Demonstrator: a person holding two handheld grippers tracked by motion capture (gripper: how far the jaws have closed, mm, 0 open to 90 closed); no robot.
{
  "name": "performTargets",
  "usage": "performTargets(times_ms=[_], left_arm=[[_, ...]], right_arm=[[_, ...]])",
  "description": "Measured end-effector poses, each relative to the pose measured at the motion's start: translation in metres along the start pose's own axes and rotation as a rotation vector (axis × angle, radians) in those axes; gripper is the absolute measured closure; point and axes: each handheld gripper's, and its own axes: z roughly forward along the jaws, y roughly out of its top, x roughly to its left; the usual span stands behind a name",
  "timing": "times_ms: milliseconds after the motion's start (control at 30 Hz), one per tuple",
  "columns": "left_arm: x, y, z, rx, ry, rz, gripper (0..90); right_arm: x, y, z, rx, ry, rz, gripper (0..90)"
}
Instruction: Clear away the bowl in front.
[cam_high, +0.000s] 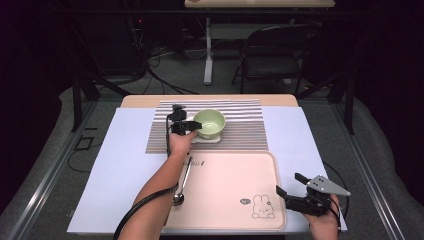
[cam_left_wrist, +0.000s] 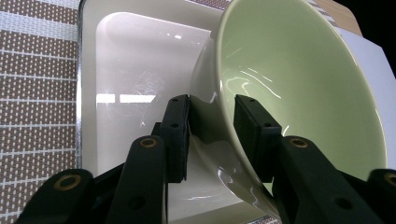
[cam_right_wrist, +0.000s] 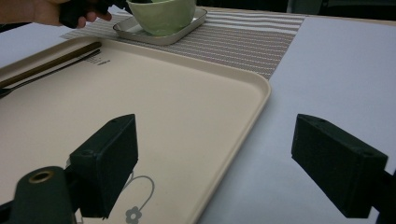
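A pale green bowl (cam_high: 209, 122) stands in a small white square dish (cam_high: 214, 139) on the striped placemat (cam_high: 240, 131). My left gripper (cam_high: 192, 126) comes at it from the left and is shut on the bowl's near wall. In the left gripper view one pad sits outside the bowl (cam_left_wrist: 299, 84) and the other inside, with the left gripper (cam_left_wrist: 212, 100) over the white dish (cam_left_wrist: 140, 60). My right gripper (cam_high: 288, 183) stands open at the beige tray's (cam_high: 230, 175) near right corner, nothing between its jaws. The right gripper view shows the right gripper (cam_right_wrist: 215, 158) low over the tray edge (cam_right_wrist: 252, 98), with the bowl (cam_right_wrist: 161, 16) far off.
A metal spoon (cam_high: 181, 190) and a brown stick-like utensil (cam_right_wrist: 46, 60) lie along the tray's left side. A white sheet (cam_high: 125, 165) covers the table around the tray and placemat. A folding chair (cam_high: 270, 55) and a table leg stand on the floor beyond the far edge.
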Motion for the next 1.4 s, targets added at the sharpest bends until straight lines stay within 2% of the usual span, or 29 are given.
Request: performTargets(times_ms=[400,567,733,900,1200,1400], left_arm=[[-0.002,-0.005,0.002,0.005,0.026,0.047,78.7],[-0.001,-0.006,0.002,-0.002,0.029,0.048,80.0],[0.003,-0.008,0.002,-0.014,0.023,0.025,82.2],[0.009,-0.011,0.001,-0.031,0.000,-0.023,83.6],[0.017,-0.007,-0.005,-0.053,0.027,-0.038,83.5],[0.018,-0.005,-0.009,-0.060,0.048,-0.027,83.3]], right_arm=[[0.000,0.000,0.000,0.000,-0.001,0.000,14.2],[0.000,0.000,0.000,0.000,-0.001,-0.003,14.1],[0.000,0.000,0.000,0.000,-0.001,0.000,14.1],[-0.001,0.000,0.000,0.000,-0.001,-0.001,14.2],[-0.001,0.000,0.000,0.000,0.000,0.001,14.2],[-0.001,0.000,0.000,0.001,-0.001,0.001,14.2]])
